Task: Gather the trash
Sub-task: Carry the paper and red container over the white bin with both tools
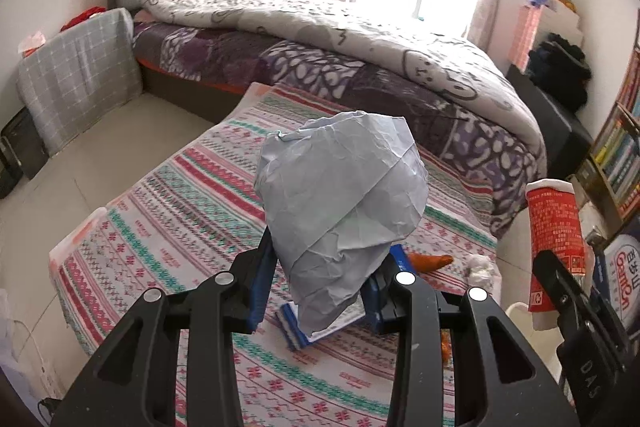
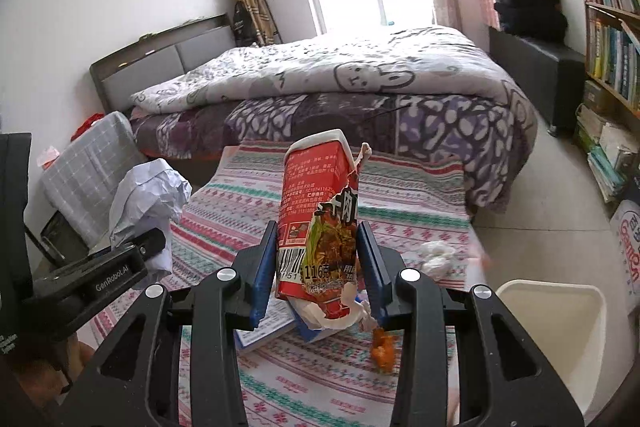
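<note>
My left tongs (image 1: 324, 291) pinch one crumpled paper ball (image 1: 340, 211); my right tongs (image 2: 316, 267) clamp one torn red noodle wrapper (image 2: 320, 223) marked "116", both above the striped table's (image 2: 400, 211) near edge. One bin (image 2: 560, 339).

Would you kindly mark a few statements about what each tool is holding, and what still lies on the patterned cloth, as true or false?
1. The left tool grips a crumpled paper ball. True.
2. The right tool is open and holds nothing. False: it is shut on a red snack wrapper.
3. A white bin stands at the right. True.
4. The patterned cloth is free of litter. False: a white tissue wad and orange scraps lie on it.
</note>
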`<state>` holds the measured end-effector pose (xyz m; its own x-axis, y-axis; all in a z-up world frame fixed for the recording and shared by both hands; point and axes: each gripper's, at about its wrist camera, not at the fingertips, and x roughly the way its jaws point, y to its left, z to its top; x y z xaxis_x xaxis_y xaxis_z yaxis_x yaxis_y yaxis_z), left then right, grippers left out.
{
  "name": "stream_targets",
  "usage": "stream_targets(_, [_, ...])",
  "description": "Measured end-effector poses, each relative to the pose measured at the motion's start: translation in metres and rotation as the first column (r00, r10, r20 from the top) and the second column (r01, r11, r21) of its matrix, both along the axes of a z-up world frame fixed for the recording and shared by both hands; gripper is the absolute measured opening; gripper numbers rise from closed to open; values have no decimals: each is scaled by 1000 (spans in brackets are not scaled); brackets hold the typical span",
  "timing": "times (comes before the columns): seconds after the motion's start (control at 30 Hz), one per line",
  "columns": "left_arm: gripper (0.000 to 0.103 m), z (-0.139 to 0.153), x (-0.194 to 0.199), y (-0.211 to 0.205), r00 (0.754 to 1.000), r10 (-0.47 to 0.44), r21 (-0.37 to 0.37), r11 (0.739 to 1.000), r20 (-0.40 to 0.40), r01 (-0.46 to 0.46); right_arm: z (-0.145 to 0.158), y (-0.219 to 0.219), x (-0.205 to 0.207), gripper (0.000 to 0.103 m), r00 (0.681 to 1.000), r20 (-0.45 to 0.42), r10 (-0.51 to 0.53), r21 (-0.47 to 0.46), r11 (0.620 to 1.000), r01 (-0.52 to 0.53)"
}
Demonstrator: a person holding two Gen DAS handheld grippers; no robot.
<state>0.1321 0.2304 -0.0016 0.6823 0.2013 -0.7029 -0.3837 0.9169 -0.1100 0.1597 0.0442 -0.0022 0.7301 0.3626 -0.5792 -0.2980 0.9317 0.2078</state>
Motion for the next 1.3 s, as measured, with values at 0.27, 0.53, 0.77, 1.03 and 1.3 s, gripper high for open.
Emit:
stream_targets(0.27, [38,1,8,-36,998,-59,11,998,15,59,2,-29,1,37,999,9,-49,-16,999,50])
stream_targets(0.53, [38,-1,14,-64,993,-113,20,993,19,112,3,-57,4,37,995,6,-98,-21,995,98])
stream_targets(0.77, [38,0,16,-90,985,-168,27,986,31,167,5,-82,4,38,991,9,-133,-26,991,134])
stream_targets(1.03, [38,-2,20,-123,972,-230,43,973,38,228,5,-111,5,38,983,7,-182,-31,983,182])
stream_targets(1.3, [38,-7,22,-156,954,-299,60,953,29,297,2,-140,5,38,973,-7,-231,-40,972,231])
